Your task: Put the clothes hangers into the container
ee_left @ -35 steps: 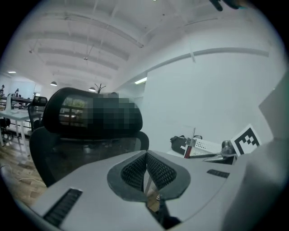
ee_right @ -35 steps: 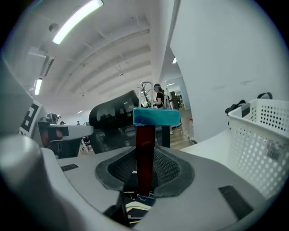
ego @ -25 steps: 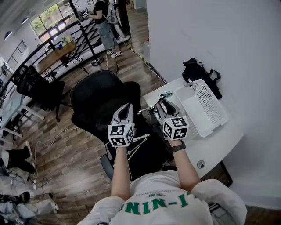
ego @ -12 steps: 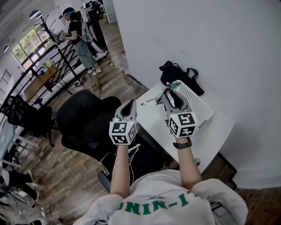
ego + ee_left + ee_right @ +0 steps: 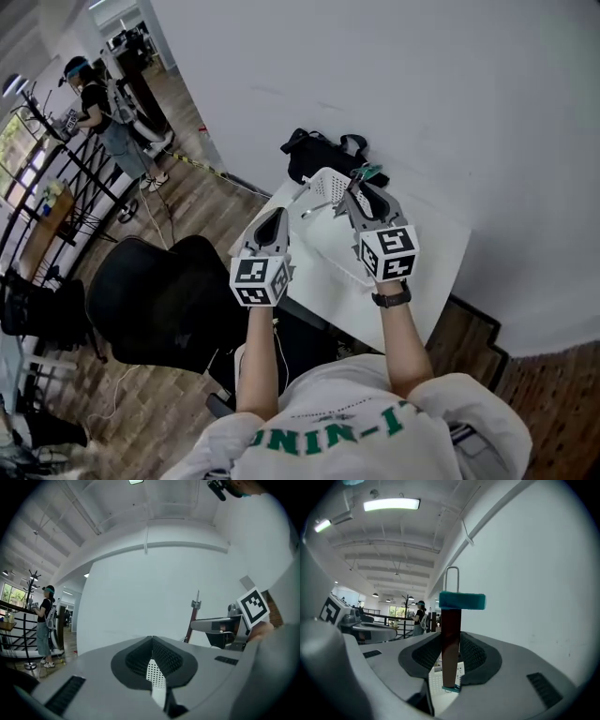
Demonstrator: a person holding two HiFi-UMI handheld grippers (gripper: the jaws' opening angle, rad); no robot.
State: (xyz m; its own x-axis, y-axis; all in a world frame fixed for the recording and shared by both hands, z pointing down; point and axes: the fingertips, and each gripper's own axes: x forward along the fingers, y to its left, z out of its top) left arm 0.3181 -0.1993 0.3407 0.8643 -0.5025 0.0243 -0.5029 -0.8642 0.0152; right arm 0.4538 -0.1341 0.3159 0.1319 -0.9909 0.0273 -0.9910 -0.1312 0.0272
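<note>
My right gripper (image 5: 364, 194) is shut on a clothes hanger (image 5: 367, 174) with a dark red-brown bar, a teal clip and a metal hook (image 5: 319, 208). It holds the hanger over the white perforated container (image 5: 329, 246) on the white table (image 5: 441, 246). In the right gripper view the hanger's bar (image 5: 451, 644) stands upright between the jaws of the right gripper (image 5: 451, 663), with the teal clip (image 5: 462, 600) above. My left gripper (image 5: 275, 219) hangs left of the container, shut with nothing in it; its closed tips (image 5: 152, 641) point at the wall.
A black bag (image 5: 317, 151) lies on the floor behind the table, against the white wall. A black office chair (image 5: 159, 300) stands left of the table. A person (image 5: 108, 117) stands far back by black railings.
Both grippers have moved from above the black chair to the table. The right one has carried the hanger over the white container.
</note>
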